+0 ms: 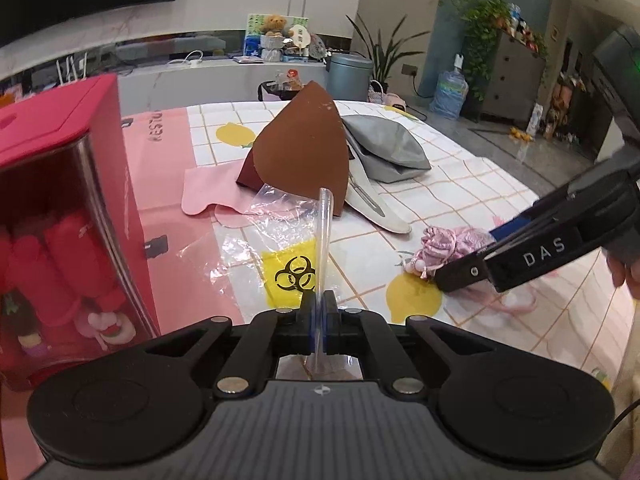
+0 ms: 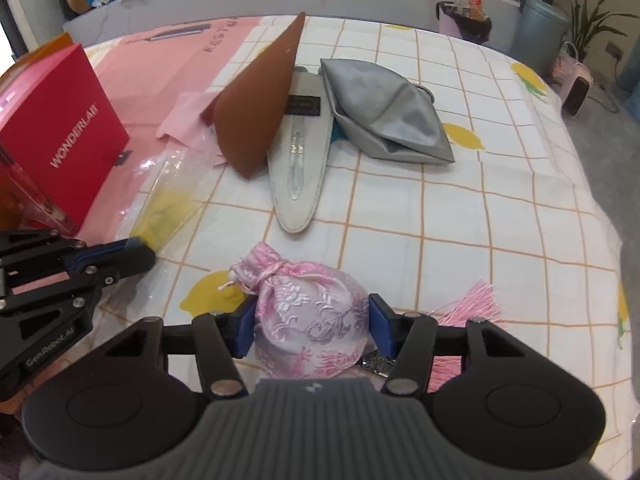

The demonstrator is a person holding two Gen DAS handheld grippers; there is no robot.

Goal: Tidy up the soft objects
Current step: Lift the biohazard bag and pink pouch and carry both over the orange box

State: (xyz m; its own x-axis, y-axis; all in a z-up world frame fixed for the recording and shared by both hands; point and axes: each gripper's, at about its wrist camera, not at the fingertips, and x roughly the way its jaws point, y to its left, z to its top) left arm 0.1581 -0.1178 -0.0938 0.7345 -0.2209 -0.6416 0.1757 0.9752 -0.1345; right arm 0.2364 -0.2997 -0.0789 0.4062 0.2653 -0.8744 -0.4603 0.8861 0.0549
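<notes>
My left gripper (image 1: 319, 312) is shut on the edge of a clear plastic bag (image 1: 280, 240) with a yellow biohazard label; the bag lies on the table ahead. It also shows in the right wrist view (image 2: 172, 196), with the left gripper (image 2: 136, 256) at the left. My right gripper (image 2: 312, 326) has its blue pads on both sides of a pink brocade drawstring pouch (image 2: 308, 308) lying on the tablecloth. The pouch (image 1: 444, 244) and right gripper (image 1: 460, 276) show at the right of the left wrist view.
A brown cone-shaped cloth (image 2: 260, 112), a grey satin bag (image 2: 384, 116), a white insole-like piece (image 2: 300, 168) and a pink cloth (image 1: 208, 192) lie mid-table. A red WONDERLAB box (image 2: 68, 136) stands at the left. A pink tassel (image 2: 472, 296) lies by the pouch.
</notes>
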